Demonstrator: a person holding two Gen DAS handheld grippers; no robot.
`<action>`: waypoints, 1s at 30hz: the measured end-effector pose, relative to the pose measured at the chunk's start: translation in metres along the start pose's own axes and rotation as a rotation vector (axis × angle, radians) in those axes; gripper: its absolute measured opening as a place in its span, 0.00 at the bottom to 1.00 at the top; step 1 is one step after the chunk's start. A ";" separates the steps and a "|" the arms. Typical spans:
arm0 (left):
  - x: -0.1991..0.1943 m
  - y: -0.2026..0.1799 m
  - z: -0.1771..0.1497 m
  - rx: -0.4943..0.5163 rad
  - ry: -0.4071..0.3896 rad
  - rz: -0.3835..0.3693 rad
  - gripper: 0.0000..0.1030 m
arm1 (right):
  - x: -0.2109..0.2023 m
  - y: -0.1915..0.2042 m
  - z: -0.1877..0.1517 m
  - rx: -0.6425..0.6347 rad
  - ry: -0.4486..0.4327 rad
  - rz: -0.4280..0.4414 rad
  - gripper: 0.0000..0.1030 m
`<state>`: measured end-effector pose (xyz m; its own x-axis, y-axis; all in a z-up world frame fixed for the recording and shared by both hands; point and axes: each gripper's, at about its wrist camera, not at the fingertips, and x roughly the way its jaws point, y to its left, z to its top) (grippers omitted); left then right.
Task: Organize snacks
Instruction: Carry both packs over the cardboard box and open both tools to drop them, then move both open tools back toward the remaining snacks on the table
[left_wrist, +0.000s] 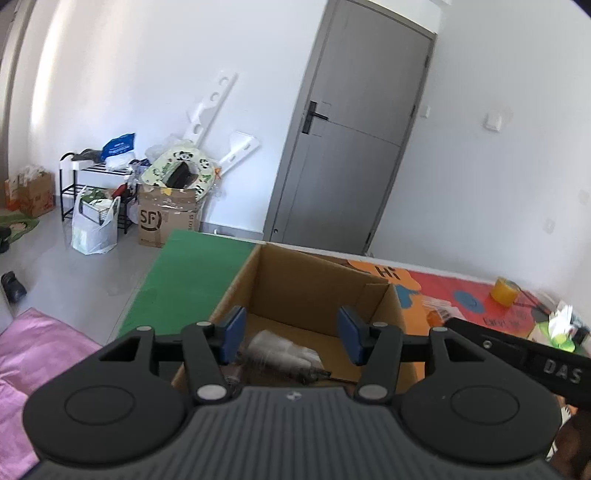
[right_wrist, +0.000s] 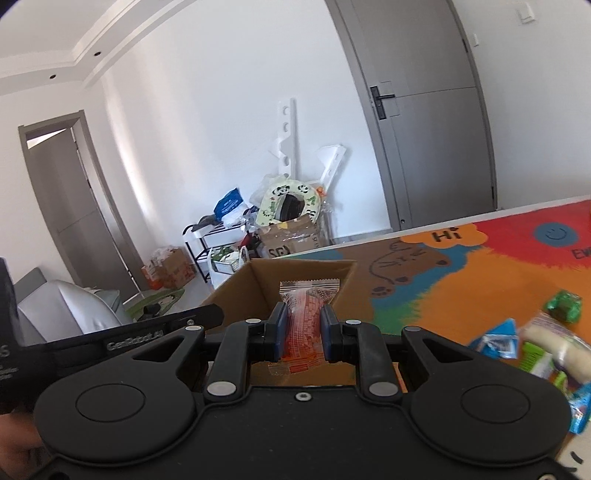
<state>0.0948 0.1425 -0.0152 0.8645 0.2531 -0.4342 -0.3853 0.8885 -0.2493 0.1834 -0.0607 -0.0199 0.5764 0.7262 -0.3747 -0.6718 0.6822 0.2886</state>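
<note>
An open cardboard box (left_wrist: 303, 280) stands on the table, also in the right wrist view (right_wrist: 258, 291). A pale wrapped snack (left_wrist: 280, 354) lies on its floor. My left gripper (left_wrist: 291, 338) is open and empty above the box's near edge. My right gripper (right_wrist: 303, 328) is shut on an orange-red snack packet (right_wrist: 306, 314) and holds it over the box. Several loose snacks lie on the mat at the right: a green wrapped one (right_wrist: 563, 304), a blue packet (right_wrist: 496, 343) and a white roll (right_wrist: 557, 352).
A colourful mat (right_wrist: 480, 269) covers the table, green at its left end (left_wrist: 184, 277). A yellow tape roll (left_wrist: 504, 291) stands at the far right. Behind are a grey door (left_wrist: 354, 129), a cluttered rack (left_wrist: 92, 177) and an SF carton (left_wrist: 166, 218). Pink cloth (left_wrist: 33, 354) lies at the left.
</note>
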 end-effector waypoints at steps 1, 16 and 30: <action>-0.002 0.003 0.001 -0.005 -0.003 0.007 0.52 | 0.003 0.002 0.001 0.000 -0.001 0.006 0.20; -0.011 0.013 0.001 -0.040 0.004 0.041 0.69 | 0.005 0.003 0.005 0.060 -0.022 0.029 0.42; -0.024 -0.041 -0.011 0.014 0.003 -0.008 0.84 | -0.058 -0.044 -0.013 0.112 -0.089 -0.115 0.95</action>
<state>0.0865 0.0958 -0.0044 0.8664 0.2450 -0.4351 -0.3741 0.8956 -0.2407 0.1741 -0.1339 -0.0225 0.6888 0.6441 -0.3327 -0.5461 0.7628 0.3463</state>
